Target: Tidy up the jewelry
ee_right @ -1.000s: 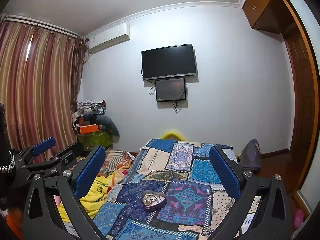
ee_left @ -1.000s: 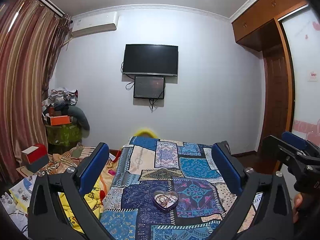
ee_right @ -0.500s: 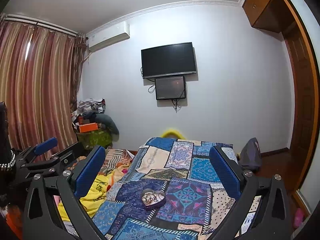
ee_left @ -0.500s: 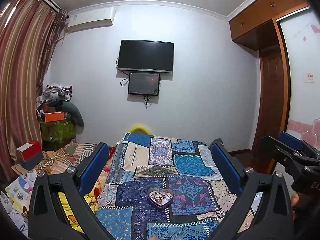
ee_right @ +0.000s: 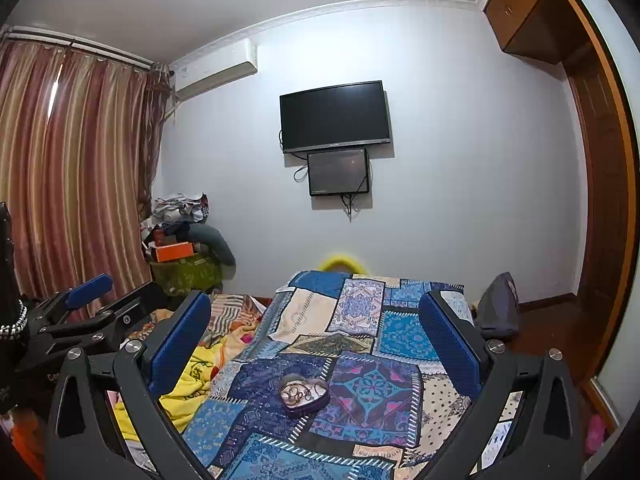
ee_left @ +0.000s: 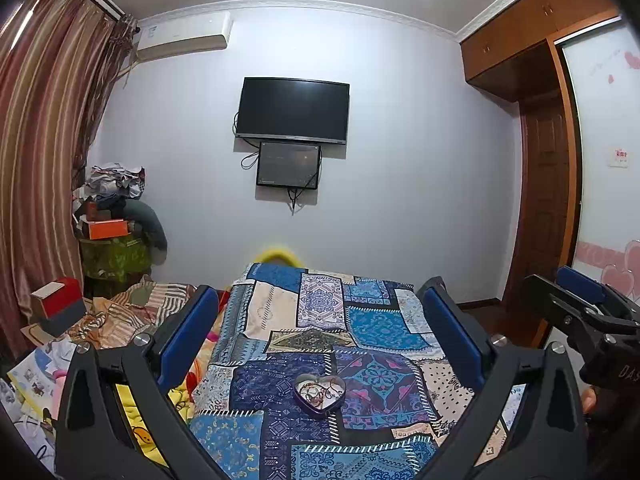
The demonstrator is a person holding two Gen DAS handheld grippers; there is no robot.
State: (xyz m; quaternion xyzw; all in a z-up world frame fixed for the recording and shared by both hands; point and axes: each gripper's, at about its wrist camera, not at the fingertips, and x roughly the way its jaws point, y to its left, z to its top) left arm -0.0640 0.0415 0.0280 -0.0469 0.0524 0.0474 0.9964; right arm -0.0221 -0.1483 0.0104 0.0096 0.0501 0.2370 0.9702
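A small heart-shaped tin (ee_left: 319,393) with a tangle of jewelry in it lies on a blue patchwork bed cover (ee_left: 376,320); it also shows in the right wrist view (ee_right: 304,394). My left gripper (ee_left: 320,320) is open and empty, held above and in front of the tin. My right gripper (ee_right: 316,322) is open and empty too, at a similar distance from it. Each gripper shows at the edge of the other's view: the right one (ee_left: 588,312) and the left one (ee_right: 80,312).
A yellow blanket (ee_right: 192,380) and striped bedding lie left of the cover. A red box (ee_left: 56,300) and stacked clutter (ee_left: 112,220) stand at the left by the curtains. A TV (ee_left: 292,110) hangs on the far wall. A dark bag (ee_right: 496,308) sits right of the bed.
Both views have shifted slightly; the left gripper has swung a little so the tin sits more centred between its fingers. Both grippers stay open.
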